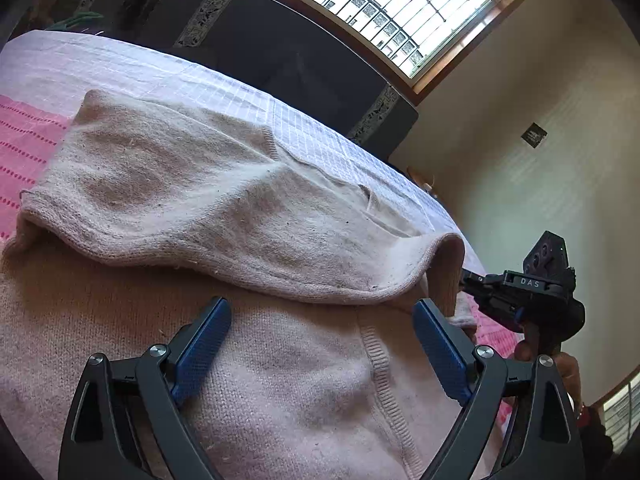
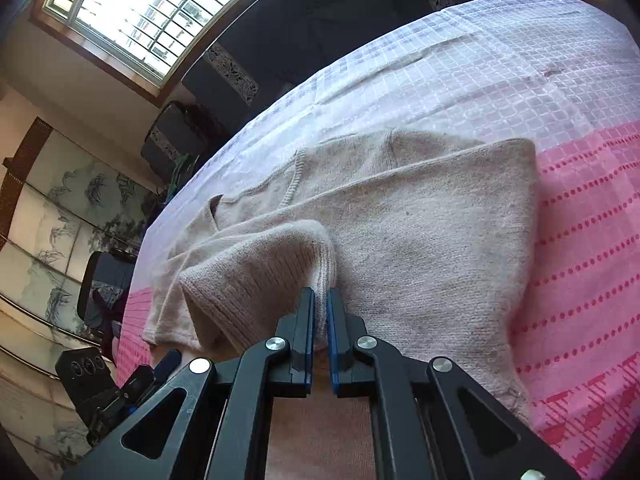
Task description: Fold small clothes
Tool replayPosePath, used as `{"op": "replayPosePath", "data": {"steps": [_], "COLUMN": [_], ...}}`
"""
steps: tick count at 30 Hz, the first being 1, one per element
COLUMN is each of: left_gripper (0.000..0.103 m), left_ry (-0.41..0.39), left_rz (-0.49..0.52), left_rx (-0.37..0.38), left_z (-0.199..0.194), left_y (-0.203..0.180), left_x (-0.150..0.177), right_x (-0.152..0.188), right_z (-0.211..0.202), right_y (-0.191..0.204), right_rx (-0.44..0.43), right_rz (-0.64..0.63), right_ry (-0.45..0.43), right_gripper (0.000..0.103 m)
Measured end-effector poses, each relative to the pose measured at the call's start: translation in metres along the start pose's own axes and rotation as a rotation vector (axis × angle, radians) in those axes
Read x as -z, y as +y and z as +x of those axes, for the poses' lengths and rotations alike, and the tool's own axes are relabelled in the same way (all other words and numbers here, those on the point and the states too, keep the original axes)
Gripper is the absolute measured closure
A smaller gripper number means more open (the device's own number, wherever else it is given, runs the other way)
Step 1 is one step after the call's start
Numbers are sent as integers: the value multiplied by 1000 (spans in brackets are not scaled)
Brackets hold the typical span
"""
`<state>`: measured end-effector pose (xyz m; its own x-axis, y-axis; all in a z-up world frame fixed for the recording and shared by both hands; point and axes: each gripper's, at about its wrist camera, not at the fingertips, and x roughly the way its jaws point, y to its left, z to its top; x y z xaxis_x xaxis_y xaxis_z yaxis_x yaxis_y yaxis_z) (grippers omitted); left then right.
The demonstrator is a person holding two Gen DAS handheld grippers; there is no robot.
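A pale pink knitted sweater (image 1: 192, 200) lies on the bed, its upper layer folded over the lower part. My left gripper (image 1: 322, 320) is open and empty, its blue pads just above the sweater's lower layer. My right gripper (image 2: 321, 300) is shut on the sweater's ribbed edge (image 2: 320, 256) and holds it lifted, so the cloth humps up. In the left wrist view the right gripper (image 1: 464, 280) shows at the right, pinching that lifted edge. In the right wrist view the sweater (image 2: 420, 232) spreads out ahead.
The bed cover is white checked (image 2: 500, 60) at the far side and pink dotted (image 2: 592, 240) near me. A dark headboard (image 1: 304, 56) and a bright window (image 1: 400, 0) stand behind. A painted screen (image 2: 60, 208) and a dark chair (image 2: 104, 288) stand at the left.
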<state>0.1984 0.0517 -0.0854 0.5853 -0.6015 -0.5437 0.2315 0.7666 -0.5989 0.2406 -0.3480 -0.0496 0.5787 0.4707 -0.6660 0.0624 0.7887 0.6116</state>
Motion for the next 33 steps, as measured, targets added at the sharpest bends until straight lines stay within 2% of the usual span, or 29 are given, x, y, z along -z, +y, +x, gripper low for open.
{"op": "replayPosePath", "data": {"steps": [4, 6, 9, 10, 12, 14, 18, 19, 22, 25, 26, 27, 28, 33], "left_gripper": [11, 11, 11, 11, 11, 11, 11, 11, 11, 11, 11, 11, 11, 11], "left_ry": [-1, -1, 0, 1, 0, 2, 4, 4, 5, 5, 5, 4, 4, -34], "left_rz": [0, 0, 1, 1, 0, -1, -2, -3, -2, -2, -2, -3, -3, -18], "left_rx": [-11, -14, -18, -19, -19, -20, -21, -20, -21, -21, -20, -20, -20, -55], "left_z": [1, 0, 0, 0, -1, -1, 2, 2, 2, 2, 2, 1, 2, -3], "left_y": [-1, -1, -2, -1, -1, -1, -4, -3, -4, -4, -4, -4, -4, -3], "left_x": [0, 0, 2, 2, 2, 0, -3, -3, -3, -3, -3, -3, -3, -2], "right_x": [-39, -54, -64, -64, -58, -50, -43, -43, -39, -32, -31, -31, -31, -43], "right_z": [-48, -55, -46, -43, -44, -40, -15, -10, 2, 17, 17, 17, 15, -28], "right_y": [3, -5, -30, -38, -47, -47, -43, -45, -44, -38, -35, -31, -30, -31], "right_rx": [69, 144, 235, 229, 94, 38, 71, 64, 54, 95, 110, 123, 116, 86], "right_rz": [-58, -74, -66, -49, -8, -3, -4, 3, -7, -39, -58, -81, -88, -45], "right_ry": [-126, -127, -84, -73, -80, -72, -11, -2, 26, 69, 57, 49, 43, -140], "right_gripper": [100, 101, 101, 101, 97, 94, 73, 71, 70, 70, 73, 88, 97, 97]}}
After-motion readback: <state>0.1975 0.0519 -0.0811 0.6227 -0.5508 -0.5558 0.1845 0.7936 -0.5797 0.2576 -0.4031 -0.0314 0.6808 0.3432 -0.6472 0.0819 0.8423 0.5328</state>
